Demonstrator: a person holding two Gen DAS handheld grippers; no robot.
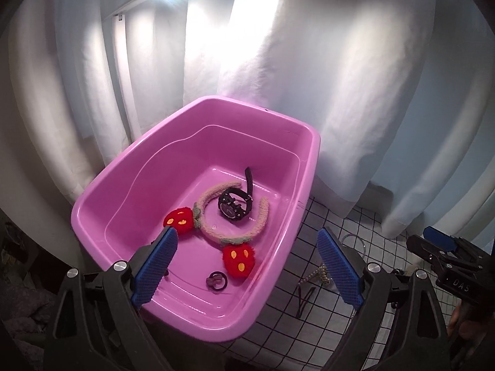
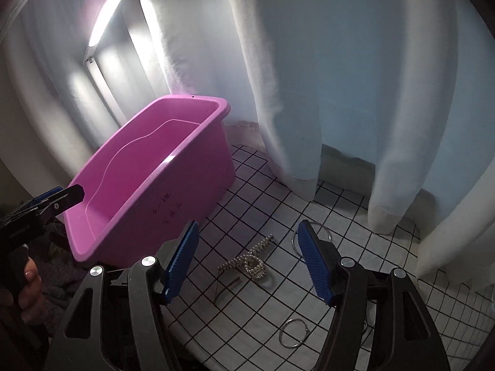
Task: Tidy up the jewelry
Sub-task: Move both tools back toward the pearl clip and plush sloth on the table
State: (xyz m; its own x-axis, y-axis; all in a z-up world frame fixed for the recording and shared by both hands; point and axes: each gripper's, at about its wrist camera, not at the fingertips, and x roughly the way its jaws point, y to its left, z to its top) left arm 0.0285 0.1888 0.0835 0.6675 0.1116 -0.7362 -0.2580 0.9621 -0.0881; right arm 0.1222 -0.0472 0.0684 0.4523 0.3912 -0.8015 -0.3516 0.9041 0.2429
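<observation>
White curtains (image 2: 309,77) hang in folds behind. Strip light (image 2: 105,18) glares upper left. Black-grid white cloth (image 2: 355,216) covers surface below.

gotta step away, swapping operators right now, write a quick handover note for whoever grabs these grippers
Left gripper: open, empty, over the pink tub.
Right gripper: open, empty, over the checked cloth.
Done, in the tub: strawberry headband, black watch, small dark hair tie.
Left, on the cloth: rhinestone piece, two metal rings, thin brown piece.
</observation>
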